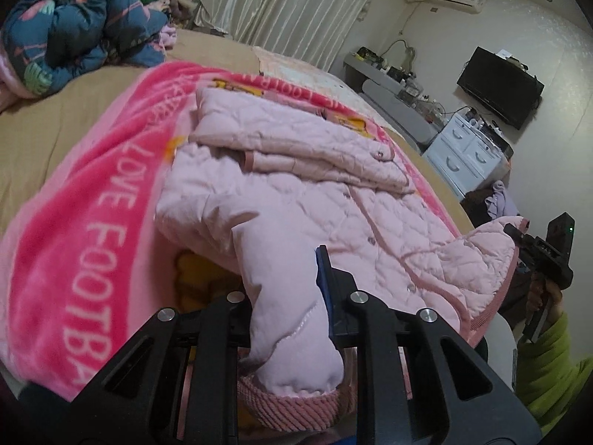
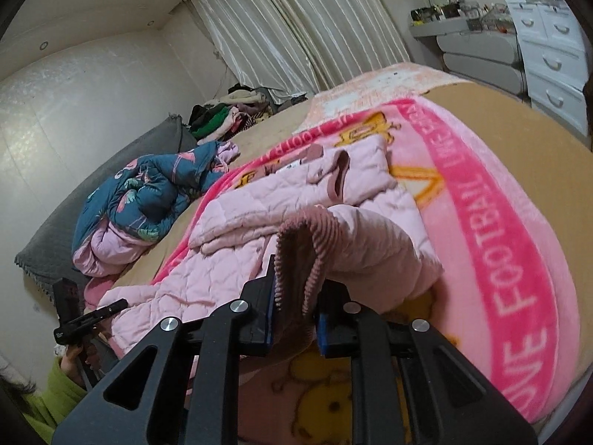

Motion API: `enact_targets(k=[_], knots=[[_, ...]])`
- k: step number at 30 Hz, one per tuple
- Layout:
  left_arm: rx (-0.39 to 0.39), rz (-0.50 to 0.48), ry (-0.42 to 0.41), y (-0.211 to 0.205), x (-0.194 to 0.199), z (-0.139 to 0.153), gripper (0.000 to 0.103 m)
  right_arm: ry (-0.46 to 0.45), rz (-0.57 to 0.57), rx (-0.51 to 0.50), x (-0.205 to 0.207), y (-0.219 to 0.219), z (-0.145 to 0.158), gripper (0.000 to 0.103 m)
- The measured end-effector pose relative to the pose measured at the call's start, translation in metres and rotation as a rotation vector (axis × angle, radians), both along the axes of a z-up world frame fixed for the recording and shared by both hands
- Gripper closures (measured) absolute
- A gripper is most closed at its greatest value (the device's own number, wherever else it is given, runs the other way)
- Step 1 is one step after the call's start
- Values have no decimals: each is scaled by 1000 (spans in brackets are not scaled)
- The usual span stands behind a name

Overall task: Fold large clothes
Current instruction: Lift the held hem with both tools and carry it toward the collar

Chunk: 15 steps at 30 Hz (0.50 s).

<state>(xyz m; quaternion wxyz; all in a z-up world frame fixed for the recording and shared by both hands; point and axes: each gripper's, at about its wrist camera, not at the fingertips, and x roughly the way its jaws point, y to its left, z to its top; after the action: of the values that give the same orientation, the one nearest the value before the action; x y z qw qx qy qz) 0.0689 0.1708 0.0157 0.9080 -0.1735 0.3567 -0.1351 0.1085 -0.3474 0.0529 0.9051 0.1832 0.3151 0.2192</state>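
A pale pink quilted jacket [image 1: 326, 193] with small snap buttons and ribbed, darker pink trim lies on a bright pink plush blanket [image 1: 92, 222] printed with white letters and yellow cartoon figures. The blanket is spread over a bed with a tan cover [image 1: 55, 118].

In the left wrist view, the left gripper [image 1: 292, 296], black with blue pads, is clamped on the lower corner of the jacket. The padded cloth bulges out between its jaws, and the ribbed hem [image 1: 292, 404] curls below them. At the right edge of this view, the right gripper [image 1: 519, 237] meets the jacket's other lower corner; a hand [image 1: 545, 296] in a lime green sleeve [image 1: 552, 371] holds its handle.

In the right wrist view, the right gripper [image 2: 296, 296] is closed on a fold of the ribbed hem [image 2: 304, 252], which stands up between the blue pads. The left gripper [image 2: 111, 307] shows small at the left edge, at the jacket's far corner. Both held corners sit raised above the blanket, while the upper part of the jacket, with its sleeves folded across it, rests flat.

Further up the bed lies a crumpled dark teal garment [image 1: 78, 26] with a pink floral print and pale pink lining. Behind it is a heap of mixed clothes [image 2: 229, 111]. Cream pleated curtains [image 1: 289, 3] hang beyond the bed. White drawers [image 1: 467, 148] stand at one side.
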Motion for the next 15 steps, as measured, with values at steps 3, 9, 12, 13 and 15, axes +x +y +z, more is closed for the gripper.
enact_targets(k=[3,9,12,13,15], knots=[[-2,5,-12,0,9,7,90,-13,0,-7,8,3,5,88],[62,31,-54,-6,23,22,90,-33,-15,-12,22,5,15,88],[55,37,-61,-6,31,27,90,-40,-21,-11,28,6,20,89],[54,39,-64,-5,34,29,90,-44,-23,-12,30,6,22,89],[47,50,-74,-4,39,33,90,-52,-26,-12,34,6,26,89]])
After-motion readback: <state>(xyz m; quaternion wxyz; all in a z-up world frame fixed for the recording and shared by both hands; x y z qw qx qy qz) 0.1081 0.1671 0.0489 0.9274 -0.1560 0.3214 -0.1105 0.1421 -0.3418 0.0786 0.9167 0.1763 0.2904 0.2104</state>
